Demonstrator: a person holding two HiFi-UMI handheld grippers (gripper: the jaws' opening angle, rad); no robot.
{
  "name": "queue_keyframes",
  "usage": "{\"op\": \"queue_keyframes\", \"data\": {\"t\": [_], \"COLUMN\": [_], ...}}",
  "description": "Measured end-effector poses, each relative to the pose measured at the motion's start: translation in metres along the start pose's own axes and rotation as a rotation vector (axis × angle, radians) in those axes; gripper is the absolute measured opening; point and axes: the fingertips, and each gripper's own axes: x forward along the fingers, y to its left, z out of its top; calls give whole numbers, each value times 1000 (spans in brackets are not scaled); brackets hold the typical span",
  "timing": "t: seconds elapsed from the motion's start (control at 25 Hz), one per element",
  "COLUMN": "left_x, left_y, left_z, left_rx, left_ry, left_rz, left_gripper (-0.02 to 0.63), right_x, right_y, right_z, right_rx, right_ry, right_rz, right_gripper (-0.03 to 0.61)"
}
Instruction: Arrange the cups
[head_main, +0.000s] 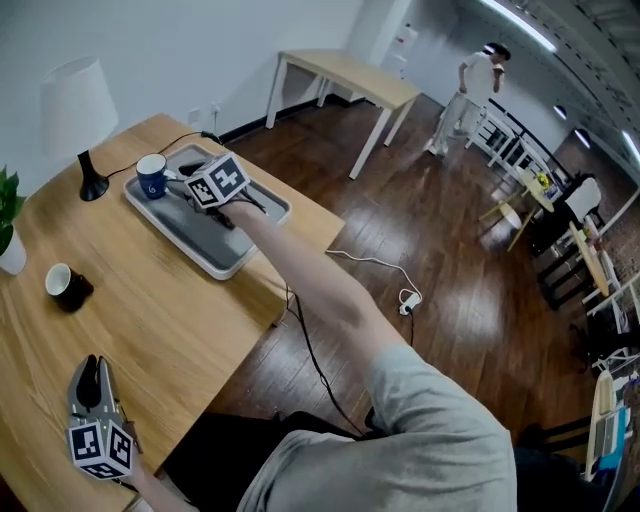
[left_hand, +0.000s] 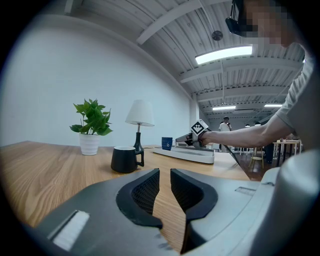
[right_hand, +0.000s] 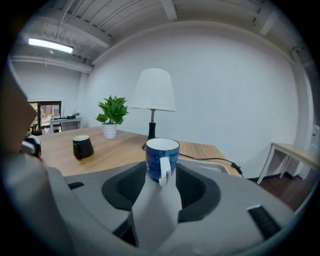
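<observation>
Nearest the lens: grey sleeve (head_main: 430, 440) of the person's right arm, stretched out across the tray's near rim. Beneath it, wooden table (head_main: 150, 330), the largest surface, with a grey tray (head_main: 200, 242) at its far right corner. Beside the tray's far left corner, white-shaded lamp (head_main: 75, 95) on a black stem, base close to the blue cup, cable trailing behind the tray. At the left edge, potted plant (head_main: 8, 225) in a white pot. Counted: two grippers, two cups, one tray, one lamp, one plant. Left gripper (left_hand: 165, 186) low over the near table edge, jaws only a narrow slit apart, nothing between. Right gripper (right_hand: 162, 186) over the tray, jaws spread wide, blue cup (right_hand: 161, 157) standing free between their tips: upright at the tray's far left end, white inside, pale handle turned toward the gripper. Black cup (head_main: 68, 287) upright on bare wood, well apart from the tray, white inside, handle on the lamp side.
</observation>
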Motion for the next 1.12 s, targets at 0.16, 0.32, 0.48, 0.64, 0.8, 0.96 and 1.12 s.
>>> {"op": "queue_keyframes", "data": {"t": [0.16, 0.32, 0.48, 0.64, 0.8, 0.96, 1.12], "left_x": [9, 18, 12, 6, 7, 8, 7], "left_y": [-14, -24, -15, -12, -13, -14, -13], "left_z": [-2, 5, 4, 3, 6, 5, 3], "left_rx": [3, 0, -4, -4, -2, 1, 0], "left_ry": [-9, -5, 8, 12, 13, 12, 9], "left_rz": [-11, -39, -31, -25, -19, -26, -22], "left_gripper": [80, 80, 80, 80, 80, 80, 80], "right_x": [-52, -78, -63, -47, -38, -25, -1], "right_y": [79, 193, 279, 309, 309, 293, 276], "right_z": [42, 37, 7, -14, -19, -14, 0], "right_rx": [13, -56, -112, -165, -116, -166, -202], "right_ry": [-196, -225, -186, -153, -134, -135, -123], "right_rz": [240, 517, 654, 663, 674, 577, 487], "right_gripper": [149, 149, 149, 149, 149, 195, 198]}}
